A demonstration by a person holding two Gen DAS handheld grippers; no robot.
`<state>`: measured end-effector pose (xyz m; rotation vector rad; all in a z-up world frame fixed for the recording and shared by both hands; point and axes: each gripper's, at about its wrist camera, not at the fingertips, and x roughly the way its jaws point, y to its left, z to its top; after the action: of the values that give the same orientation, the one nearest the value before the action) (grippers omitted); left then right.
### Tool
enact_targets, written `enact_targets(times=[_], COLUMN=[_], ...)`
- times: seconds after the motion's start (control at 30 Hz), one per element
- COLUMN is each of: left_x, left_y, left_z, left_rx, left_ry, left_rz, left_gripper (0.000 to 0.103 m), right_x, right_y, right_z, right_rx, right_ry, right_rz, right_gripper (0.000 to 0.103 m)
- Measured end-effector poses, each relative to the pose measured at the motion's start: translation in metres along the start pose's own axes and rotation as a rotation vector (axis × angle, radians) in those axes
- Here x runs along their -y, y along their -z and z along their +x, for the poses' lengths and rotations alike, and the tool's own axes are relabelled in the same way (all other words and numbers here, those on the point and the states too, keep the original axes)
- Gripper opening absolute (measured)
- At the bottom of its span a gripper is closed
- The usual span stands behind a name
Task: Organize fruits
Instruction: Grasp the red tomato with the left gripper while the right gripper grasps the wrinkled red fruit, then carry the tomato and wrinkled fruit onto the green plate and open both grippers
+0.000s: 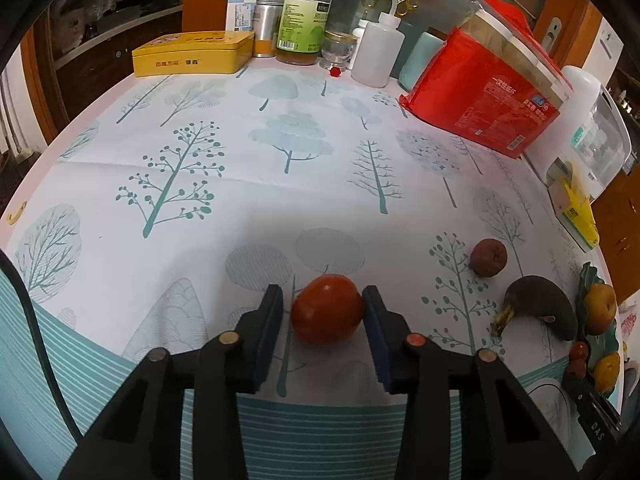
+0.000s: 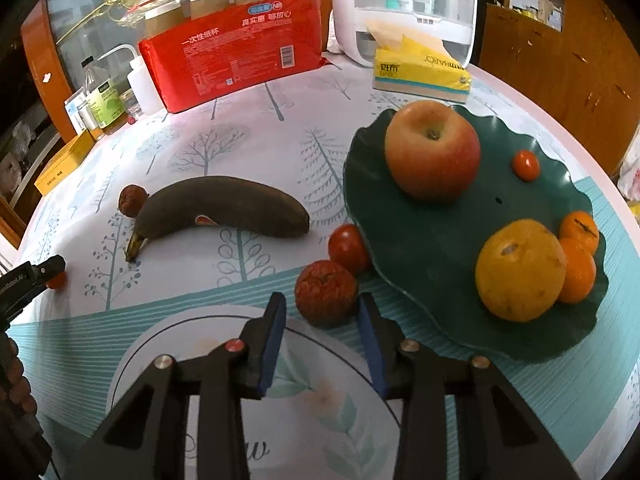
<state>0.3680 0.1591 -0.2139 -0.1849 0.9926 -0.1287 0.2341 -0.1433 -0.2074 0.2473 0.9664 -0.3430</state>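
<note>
Green plate [image 1: 585,280] — mostly out of frame
</note>
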Motion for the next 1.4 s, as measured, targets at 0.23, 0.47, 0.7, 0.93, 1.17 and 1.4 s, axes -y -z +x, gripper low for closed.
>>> enact_targets(times=[0.23,0.47,0.7,0.93,1.17,1.4], left_x=[0.000,0.000,0.008,0.032,0.067,0.104], left_y=[0.000,0.003,0.011,0.016,0.020,0.033], left_z=[-0.001,-0.011,-0.036,-0.067,-0.096,-0.125], left_rx=[-0.013,-0.017,-0.010,0.020,0.051,0.075], left_ry=[0.001,-0.024,-0.016,0.030,0.079,0.115], left_rz=[0.014,0.019,0.035,0.065,0.078,0.085], left_gripper=[0.033,0.032,0.032,0.032,0.032,0.032], right_x=[0.000,-0.011,-0.019,-0.013,0.004,0.031], right_y=[-0.001,0.003,0.008,0.012,0.006,-0.005], right_z=[0.000,-0.006,-0.020,-0.038,-0.062,-0.085], right_rx=[0.001,0.015,0.039,0.066,0.102,0.136], right_ry=[-0.020,-0.088,-0.169,-0.225,-0.264,-0.283], right_rz=[-0.008,-0.023,-0.031,-0.030,-0.049,-0.078], right_gripper=[0.030,0.030,0.030,0.030,0.030,0.030])
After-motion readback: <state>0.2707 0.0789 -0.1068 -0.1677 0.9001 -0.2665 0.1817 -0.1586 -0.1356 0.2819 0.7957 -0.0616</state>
